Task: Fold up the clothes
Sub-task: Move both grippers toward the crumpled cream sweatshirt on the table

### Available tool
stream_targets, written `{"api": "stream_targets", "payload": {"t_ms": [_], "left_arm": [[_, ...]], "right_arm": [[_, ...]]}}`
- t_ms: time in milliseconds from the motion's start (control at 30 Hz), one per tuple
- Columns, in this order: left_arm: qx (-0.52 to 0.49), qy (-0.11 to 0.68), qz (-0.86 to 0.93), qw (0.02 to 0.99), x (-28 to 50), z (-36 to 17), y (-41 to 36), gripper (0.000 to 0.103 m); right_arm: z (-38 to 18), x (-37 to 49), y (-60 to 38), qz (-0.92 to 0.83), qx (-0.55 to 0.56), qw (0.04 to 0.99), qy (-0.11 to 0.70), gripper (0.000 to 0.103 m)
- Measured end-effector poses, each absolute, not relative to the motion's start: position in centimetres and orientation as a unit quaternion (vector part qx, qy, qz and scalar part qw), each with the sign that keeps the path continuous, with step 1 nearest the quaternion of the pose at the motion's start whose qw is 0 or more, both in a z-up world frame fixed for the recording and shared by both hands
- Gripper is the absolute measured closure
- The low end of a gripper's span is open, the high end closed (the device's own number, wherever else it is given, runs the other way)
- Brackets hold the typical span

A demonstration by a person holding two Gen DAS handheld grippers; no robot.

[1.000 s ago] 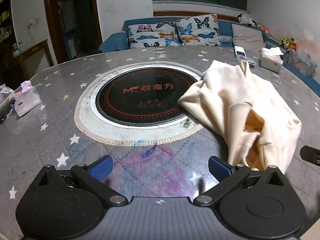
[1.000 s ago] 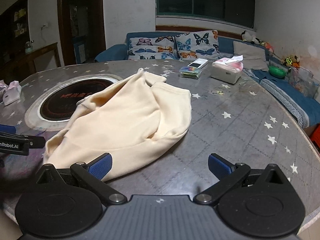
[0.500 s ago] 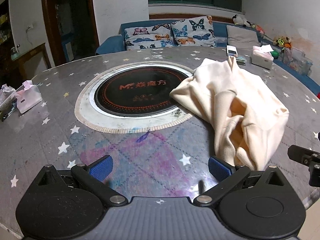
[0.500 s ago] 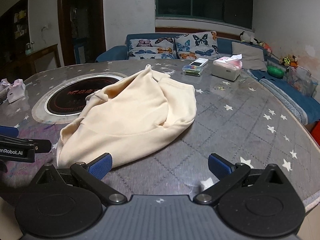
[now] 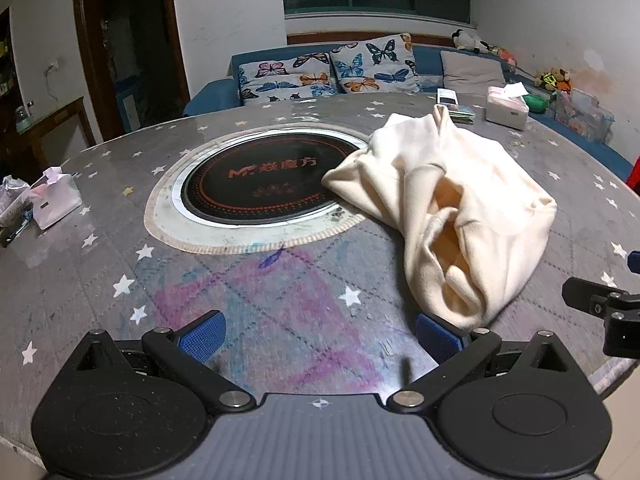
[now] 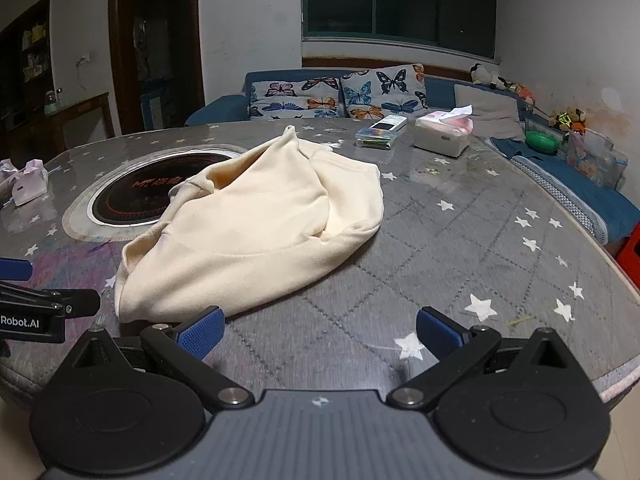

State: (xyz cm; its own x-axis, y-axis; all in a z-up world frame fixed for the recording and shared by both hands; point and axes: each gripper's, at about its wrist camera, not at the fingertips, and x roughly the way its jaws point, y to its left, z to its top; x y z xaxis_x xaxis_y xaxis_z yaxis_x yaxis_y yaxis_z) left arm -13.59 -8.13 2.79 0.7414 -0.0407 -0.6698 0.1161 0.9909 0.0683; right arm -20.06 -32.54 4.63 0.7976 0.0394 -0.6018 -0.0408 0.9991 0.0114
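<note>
A cream sweatshirt (image 5: 460, 200) lies crumpled on the round grey star-patterned table (image 5: 100, 264), partly over the rim of the black round hotplate (image 5: 256, 180). In the right wrist view the same cream sweatshirt (image 6: 260, 224) spreads from centre to lower left. My left gripper (image 5: 320, 338) is open near the table's front edge, its right blue pad just in front of the garment's near corner, nothing between the fingers. My right gripper (image 6: 318, 336) is open too, its left pad close to the garment's near hem. Each gripper's tip shows at the edge of the other view.
A tissue box (image 6: 442, 134), a phone on a small container (image 6: 380, 132) sit at the table's far right. A pink tissue pack (image 5: 54, 200) lies at the far left. A blue sofa with butterfly cushions (image 5: 332, 70) stands behind the table.
Both grippers have drawn back toward the table's near edge and risen a little; the sweatshirt looks farther away. The garment itself has not moved, and both grippers stay open.
</note>
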Motion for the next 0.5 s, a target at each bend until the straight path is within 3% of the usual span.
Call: {"api": "stream_targets", "payload": {"t_ms": [500], "left_arm": [[0.066,0.348,-0.049,0.934,-15.0,2.8,-8.9,0.0]], "right_arm": [[5.0,-21.4,-32.6,0.018,0.003,0.952,0.306,0.0]]}}
